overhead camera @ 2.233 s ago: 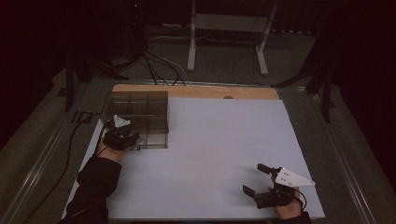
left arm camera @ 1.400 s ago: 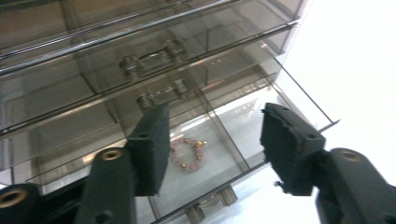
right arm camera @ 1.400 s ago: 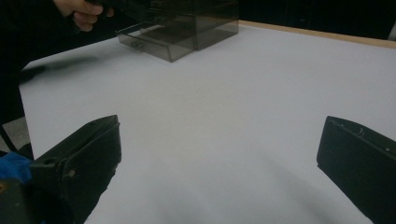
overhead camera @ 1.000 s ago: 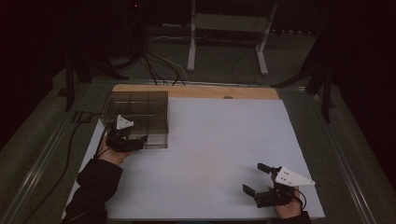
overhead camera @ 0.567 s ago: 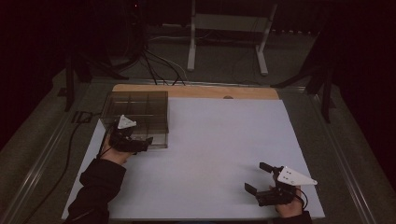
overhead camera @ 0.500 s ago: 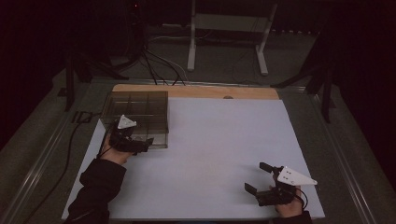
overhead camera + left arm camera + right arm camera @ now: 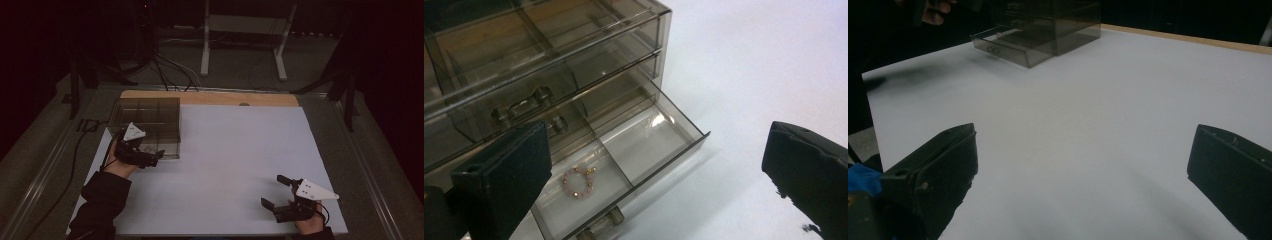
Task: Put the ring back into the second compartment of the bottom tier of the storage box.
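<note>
A smoky clear drawer box point(image 7: 147, 117) stands at the back left of the white table top point(image 7: 240, 150). Its lower drawer point(image 7: 624, 165) is pulled out. A pink bead bracelet point(image 7: 580, 182) with gold beads lies in the drawer's left compartment. My left gripper point(image 7: 152, 159) hovers at the box's front over the drawer; its jaws have just been opening, and it point(image 7: 654, 165) is open and grips nothing. Near the front right, my right gripper point(image 7: 272, 190) is open over bare table. From there point(image 7: 1083, 150) the box point(image 7: 1048, 25) shows far off.
A wooden strip point(image 7: 210, 97) runs along the table's back edge. Behind it are floor cables point(image 7: 160, 70) and a white stand point(image 7: 205, 50). A cable point(image 7: 75, 160) trails off the table's left side. A hand point(image 7: 935, 10) is beside the box.
My left gripper has drifted slightly right and toward the near side along the box front. The right gripper has stayed where it was.
</note>
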`<state>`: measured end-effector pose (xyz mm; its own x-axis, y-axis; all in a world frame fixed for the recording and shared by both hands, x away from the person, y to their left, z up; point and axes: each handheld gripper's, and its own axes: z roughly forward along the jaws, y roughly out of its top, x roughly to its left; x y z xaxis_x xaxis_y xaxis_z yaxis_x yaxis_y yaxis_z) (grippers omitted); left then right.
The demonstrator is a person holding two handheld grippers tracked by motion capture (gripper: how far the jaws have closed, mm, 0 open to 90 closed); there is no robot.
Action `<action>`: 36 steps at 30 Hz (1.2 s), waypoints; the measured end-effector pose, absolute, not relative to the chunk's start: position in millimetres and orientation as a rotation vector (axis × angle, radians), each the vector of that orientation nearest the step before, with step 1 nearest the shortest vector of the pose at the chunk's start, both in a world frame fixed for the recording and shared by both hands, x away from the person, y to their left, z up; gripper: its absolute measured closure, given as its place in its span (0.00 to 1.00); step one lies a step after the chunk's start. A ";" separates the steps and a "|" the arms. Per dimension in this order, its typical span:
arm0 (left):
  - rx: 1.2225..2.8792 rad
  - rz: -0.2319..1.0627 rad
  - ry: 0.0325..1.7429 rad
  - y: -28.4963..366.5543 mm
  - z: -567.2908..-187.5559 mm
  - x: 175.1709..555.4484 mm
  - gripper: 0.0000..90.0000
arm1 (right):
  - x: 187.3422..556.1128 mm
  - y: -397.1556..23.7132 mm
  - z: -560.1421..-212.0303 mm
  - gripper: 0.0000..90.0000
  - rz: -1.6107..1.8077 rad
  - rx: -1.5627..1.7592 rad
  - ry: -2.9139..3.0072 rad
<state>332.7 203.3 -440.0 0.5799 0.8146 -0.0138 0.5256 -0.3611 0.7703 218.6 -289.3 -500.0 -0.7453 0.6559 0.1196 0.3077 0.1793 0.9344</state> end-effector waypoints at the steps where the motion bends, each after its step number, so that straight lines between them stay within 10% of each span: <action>1: 2.044 0.467 1.051 203.1 -439.0 331.7 0.01 | 218.4 -289.0 -499.7 0.00 1.584 0.912 2.152; 36: 2.044 0.273 0.733 163.9 -453.5 296.6 0.01 | 218.0 -285.8 -499.4 0.00 1.586 0.915 2.155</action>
